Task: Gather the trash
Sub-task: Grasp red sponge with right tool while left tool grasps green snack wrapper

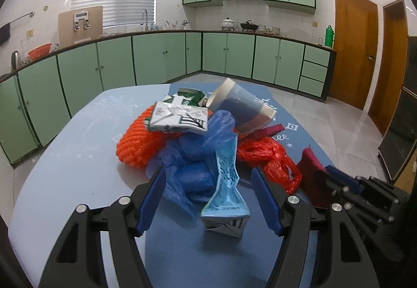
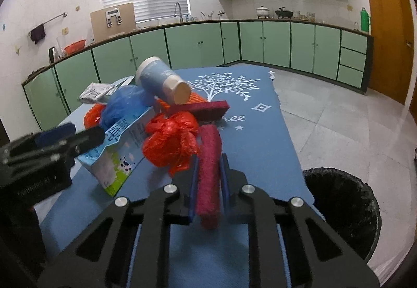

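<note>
The magenta scrub strip (image 2: pixel 208 173) lies lengthwise between the right gripper (image 2: pixel 209 170) fingers, which are closed narrow and press both its sides; its far end touches the red plastic bag (image 2: pixel 169 142). The left gripper (image 1: pixel 208 178) fingers stand wide around the crumpled blue milk carton (image 1: pixel 226 199) and blue bag (image 1: pixel 192 173) without pressing them. Behind, a paper cup (image 1: pixel 242 108) tops the pile on the bench (image 1: pixel 65 157). A black-lined bin (image 2: pixel 346 210) stands on the floor just beside the bench.
</note>
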The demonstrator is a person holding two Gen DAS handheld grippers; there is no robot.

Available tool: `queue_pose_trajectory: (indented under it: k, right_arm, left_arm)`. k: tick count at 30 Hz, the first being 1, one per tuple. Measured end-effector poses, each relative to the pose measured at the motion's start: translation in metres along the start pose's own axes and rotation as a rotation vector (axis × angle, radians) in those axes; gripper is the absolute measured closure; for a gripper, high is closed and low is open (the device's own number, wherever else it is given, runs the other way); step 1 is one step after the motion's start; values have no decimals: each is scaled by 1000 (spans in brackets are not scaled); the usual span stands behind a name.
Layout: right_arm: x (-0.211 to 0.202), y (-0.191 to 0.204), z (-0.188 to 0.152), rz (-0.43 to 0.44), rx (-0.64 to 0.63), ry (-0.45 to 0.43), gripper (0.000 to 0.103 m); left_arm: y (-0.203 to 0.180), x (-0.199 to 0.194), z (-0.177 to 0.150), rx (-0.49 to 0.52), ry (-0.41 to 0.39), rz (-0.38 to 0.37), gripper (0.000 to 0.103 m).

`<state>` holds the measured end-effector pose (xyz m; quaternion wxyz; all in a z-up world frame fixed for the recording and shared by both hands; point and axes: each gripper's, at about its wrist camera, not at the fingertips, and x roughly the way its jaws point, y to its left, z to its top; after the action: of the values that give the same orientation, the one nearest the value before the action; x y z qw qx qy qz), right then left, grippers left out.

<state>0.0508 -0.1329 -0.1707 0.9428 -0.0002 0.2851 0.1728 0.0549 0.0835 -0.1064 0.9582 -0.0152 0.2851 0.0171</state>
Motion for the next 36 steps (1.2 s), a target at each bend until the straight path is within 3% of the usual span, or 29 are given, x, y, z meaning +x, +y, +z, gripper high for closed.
queue_pose_trajectory:
  k: [11, 18, 29, 36]
  right_arm:
    - [-6, -13, 8, -7, 28, -15, 92]
    - [-7, -13, 16, 11, 13, -29, 92]
    - [-3, -9, 43, 20, 2, -70, 92]
    - [6, -6, 51, 28, -1, -71, 92]
  left_arm:
    - [-13, 7, -8, 35, 24, 22, 41]
    - [-5, -2, 10, 2, -28, 45, 41]
    - [2, 1, 32, -7, -49, 72, 41]
    - [8, 19, 41, 23, -61, 118, 32]
